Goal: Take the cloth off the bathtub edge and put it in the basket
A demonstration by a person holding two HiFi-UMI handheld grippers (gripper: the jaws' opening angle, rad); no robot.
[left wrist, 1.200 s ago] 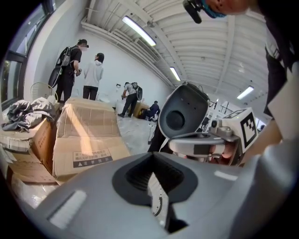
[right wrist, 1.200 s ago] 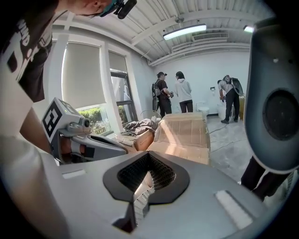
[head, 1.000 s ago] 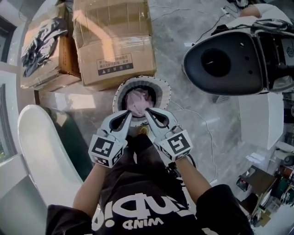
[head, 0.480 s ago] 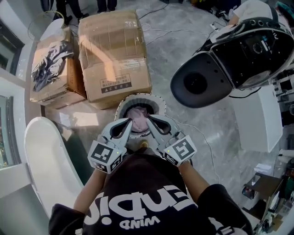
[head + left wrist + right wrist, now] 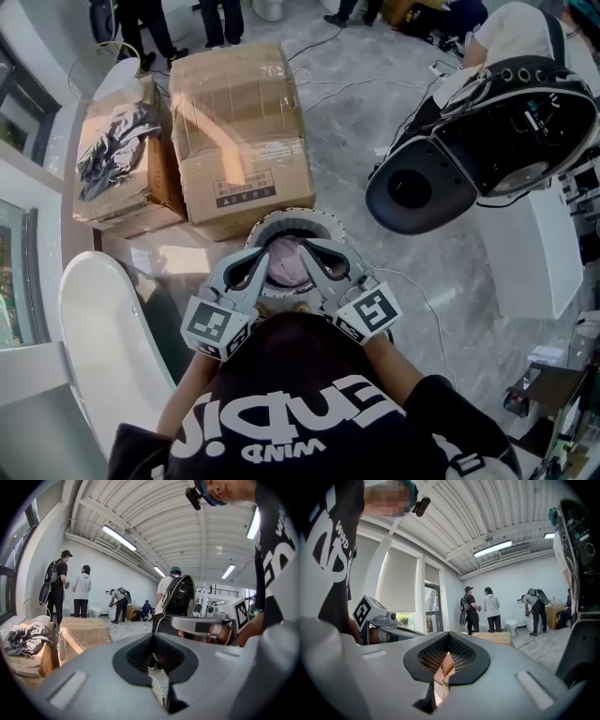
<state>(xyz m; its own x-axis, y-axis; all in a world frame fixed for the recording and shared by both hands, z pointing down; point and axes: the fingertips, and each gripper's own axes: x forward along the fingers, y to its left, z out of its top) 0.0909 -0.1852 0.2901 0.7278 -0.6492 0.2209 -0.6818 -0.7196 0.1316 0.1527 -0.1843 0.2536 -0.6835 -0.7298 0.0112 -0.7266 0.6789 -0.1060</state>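
Note:
The pink cloth (image 5: 286, 262) lies bunched inside the round white basket (image 5: 323, 228) on the marble floor, straight ahead of me. Both grippers hover above the basket's near rim, side by side and pointing away from me. The left gripper (image 5: 266, 247) is shut with nothing between its jaws, and its tips meet in the left gripper view (image 5: 153, 637). The right gripper (image 5: 306, 244) is shut and empty too, with its tips closed in the right gripper view (image 5: 449, 634). The white bathtub (image 5: 103, 347) curves along my left, and no cloth shows on its edge.
Two cardboard boxes (image 5: 239, 131) stand just beyond the basket, and the left one (image 5: 117, 159) has dark fabric on top. A large black-and-white machine (image 5: 469, 141) sits at the right, with cables across the floor. A white cabinet (image 5: 539, 253) stands at the right. People (image 5: 70, 590) stand by the far wall.
Both shut grippers have risen from the basket's mouth toward me, still side by side. The pink cloth stays in the basket. The head view has tilted to show more far floor.

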